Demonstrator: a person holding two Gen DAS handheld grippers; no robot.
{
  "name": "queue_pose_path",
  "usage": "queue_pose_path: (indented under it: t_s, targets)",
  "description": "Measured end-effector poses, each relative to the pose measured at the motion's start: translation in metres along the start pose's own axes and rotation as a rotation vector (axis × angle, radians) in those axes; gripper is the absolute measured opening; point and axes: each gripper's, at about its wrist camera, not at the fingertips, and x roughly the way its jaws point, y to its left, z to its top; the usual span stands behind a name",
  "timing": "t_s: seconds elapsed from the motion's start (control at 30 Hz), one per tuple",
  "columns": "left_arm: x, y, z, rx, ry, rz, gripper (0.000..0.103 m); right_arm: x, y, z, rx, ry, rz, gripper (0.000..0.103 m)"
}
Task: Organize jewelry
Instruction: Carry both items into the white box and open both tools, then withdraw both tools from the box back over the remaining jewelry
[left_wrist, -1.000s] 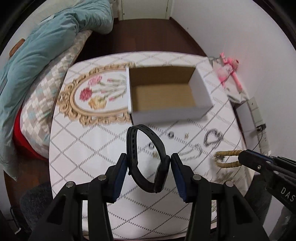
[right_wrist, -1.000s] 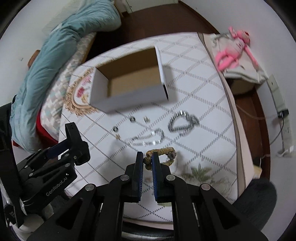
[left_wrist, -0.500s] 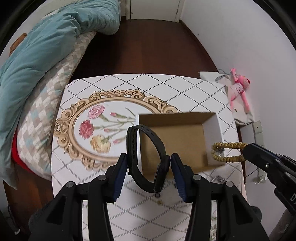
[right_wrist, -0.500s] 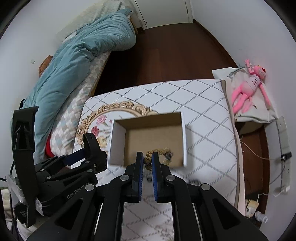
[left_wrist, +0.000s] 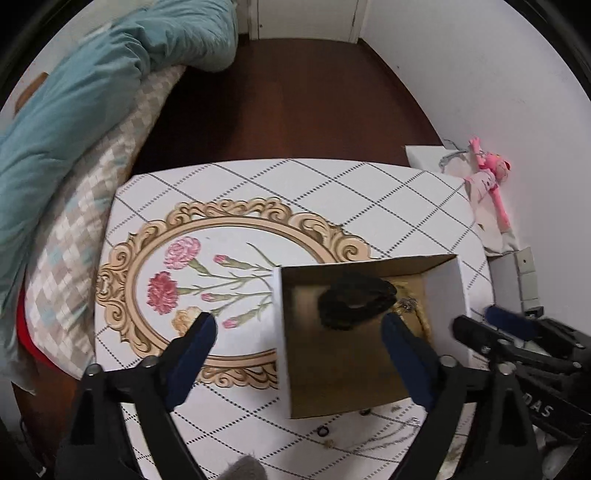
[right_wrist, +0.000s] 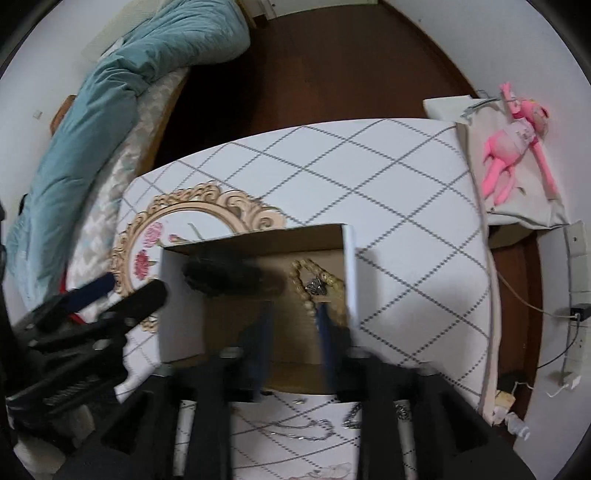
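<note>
An open cardboard box (left_wrist: 448, 295) (right_wrist: 349, 266) stands on the patterned table. A black wristband (left_wrist: 356, 301) (right_wrist: 229, 278), blurred, is inside the box, free of my fingers. A gold beaded bracelet (right_wrist: 314, 286) (left_wrist: 412, 306) lies in the box's right part. My left gripper (left_wrist: 295, 326) is open and empty above the box's left wall. My right gripper (right_wrist: 295, 319) is open and empty just above the box floor, beside the gold bracelet. Silver chains (right_wrist: 306, 430) and small rings (left_wrist: 323, 431) lie on the table in front of the box.
The table (left_wrist: 332, 195) has a diamond-pattern cloth with a gold floral oval (left_wrist: 177, 273). A bed with a teal duvet (left_wrist: 74, 110) is to the left. A pink plush toy (right_wrist: 517, 140) lies on a stand to the right, by the white wall.
Both grippers have opened over the box. The black wristband dropped from the left gripper and the gold bracelet from the right gripper into the box.
</note>
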Motion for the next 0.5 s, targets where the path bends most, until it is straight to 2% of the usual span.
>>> queue_pose_path:
  t_s: [0.1, 0.2, 0.23, 0.33, 0.5]
  targets:
    - [0.001, 0.006, -0.011, -0.012, -0.039, 0.034, 0.1, -0.005, 0.001, -0.011, -0.047, -0.049, -0.106, 0.061]
    - [0.004, 0.008, -0.025, -0.008, -0.068, 0.074, 0.103, -0.004, 0.002, -0.024, -0.069, -0.078, -0.211, 0.086]
    - [0.006, 0.008, -0.029, -0.007, -0.073, 0.085, 0.103, -0.003, 0.003, -0.027, -0.078, -0.091, -0.247, 0.091]
    - [0.01, 0.008, -0.039, 0.002, -0.083, 0.115, 0.103, 0.002, 0.001, -0.039, -0.096, -0.11, -0.312, 0.1]
    - [0.012, 0.006, -0.049, -0.003, -0.084, 0.127, 0.103, 0.009, 0.0, -0.048, -0.102, -0.126, -0.334, 0.101]
